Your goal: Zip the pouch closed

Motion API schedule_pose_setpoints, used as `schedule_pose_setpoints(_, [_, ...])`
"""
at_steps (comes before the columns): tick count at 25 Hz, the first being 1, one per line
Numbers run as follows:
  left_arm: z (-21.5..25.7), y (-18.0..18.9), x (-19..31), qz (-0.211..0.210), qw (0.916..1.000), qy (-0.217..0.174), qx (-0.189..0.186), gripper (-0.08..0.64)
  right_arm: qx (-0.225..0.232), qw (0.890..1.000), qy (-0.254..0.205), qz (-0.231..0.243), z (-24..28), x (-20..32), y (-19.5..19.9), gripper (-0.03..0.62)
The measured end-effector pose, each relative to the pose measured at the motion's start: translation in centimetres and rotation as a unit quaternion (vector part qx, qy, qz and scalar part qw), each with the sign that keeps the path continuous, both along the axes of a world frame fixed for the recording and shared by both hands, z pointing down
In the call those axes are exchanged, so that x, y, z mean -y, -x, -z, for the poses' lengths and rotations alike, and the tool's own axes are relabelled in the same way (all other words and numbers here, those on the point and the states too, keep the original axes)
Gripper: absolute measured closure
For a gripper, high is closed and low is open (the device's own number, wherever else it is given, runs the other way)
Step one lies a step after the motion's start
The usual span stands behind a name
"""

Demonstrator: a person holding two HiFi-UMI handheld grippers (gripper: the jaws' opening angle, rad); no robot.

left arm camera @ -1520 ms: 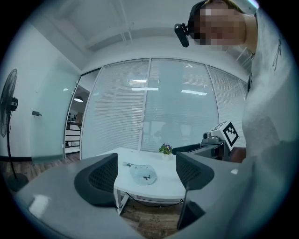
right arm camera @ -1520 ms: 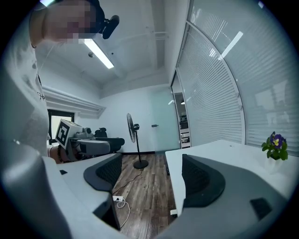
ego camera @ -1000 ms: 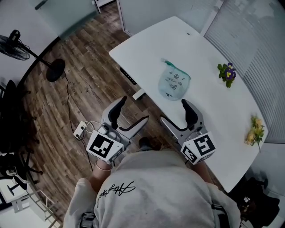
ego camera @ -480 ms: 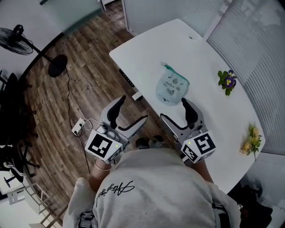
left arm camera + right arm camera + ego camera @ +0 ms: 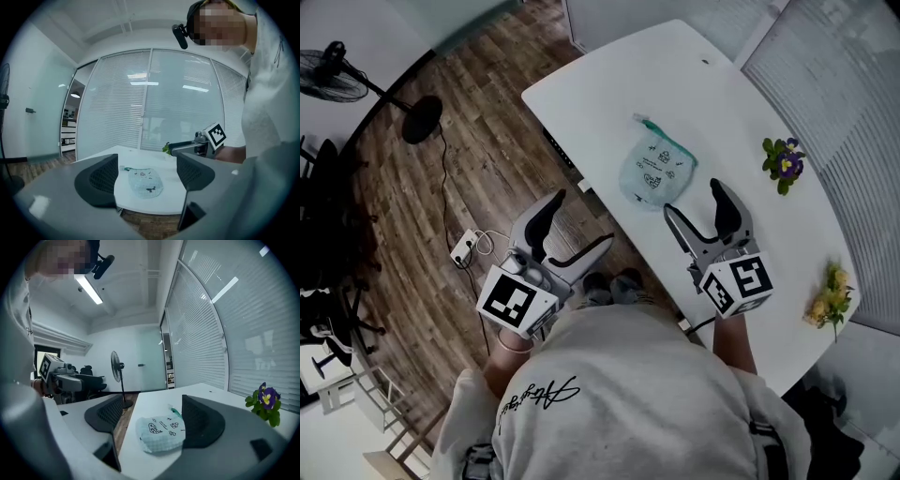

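A pale mint pouch [image 5: 656,169] with small prints lies flat on the white table [image 5: 609,75], its green zip end [image 5: 644,123] pointing to the far side. The right gripper [image 5: 695,199] hovers over the table just short of the pouch's near edge, open and holding nothing. In the right gripper view the pouch [image 5: 161,432] lies between and beyond the spread jaws. The left gripper [image 5: 579,225] is open too, off the table's near-left edge above the floor. Its view shows the pouch [image 5: 146,183] farther off on the table.
A purple potted flower [image 5: 783,159] and a yellow one [image 5: 830,295] stand along the table's right side. Left of the table, on the wooden floor, are a power strip [image 5: 467,246] and a standing fan's base [image 5: 422,120]. Blinds and glass walls surround the table.
The right gripper has moved forward over the table to just short of the pouch. The left gripper has barely moved. Both stay open.
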State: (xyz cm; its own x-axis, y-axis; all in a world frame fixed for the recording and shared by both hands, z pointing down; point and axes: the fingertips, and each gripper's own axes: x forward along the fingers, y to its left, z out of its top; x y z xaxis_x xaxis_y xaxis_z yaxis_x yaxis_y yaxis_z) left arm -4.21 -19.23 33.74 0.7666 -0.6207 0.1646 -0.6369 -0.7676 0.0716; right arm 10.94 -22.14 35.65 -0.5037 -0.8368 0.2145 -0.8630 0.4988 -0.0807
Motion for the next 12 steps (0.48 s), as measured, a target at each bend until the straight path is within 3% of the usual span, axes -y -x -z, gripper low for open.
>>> schedule_pose_setpoints(12, [-1.4, 0.2, 0.1, 0.022, 0.9995, 0.020, 0.013, 0.186, -0.042, 0.998, 0.035, -0.023, -5.5, 5.7, -2.9, 0.224])
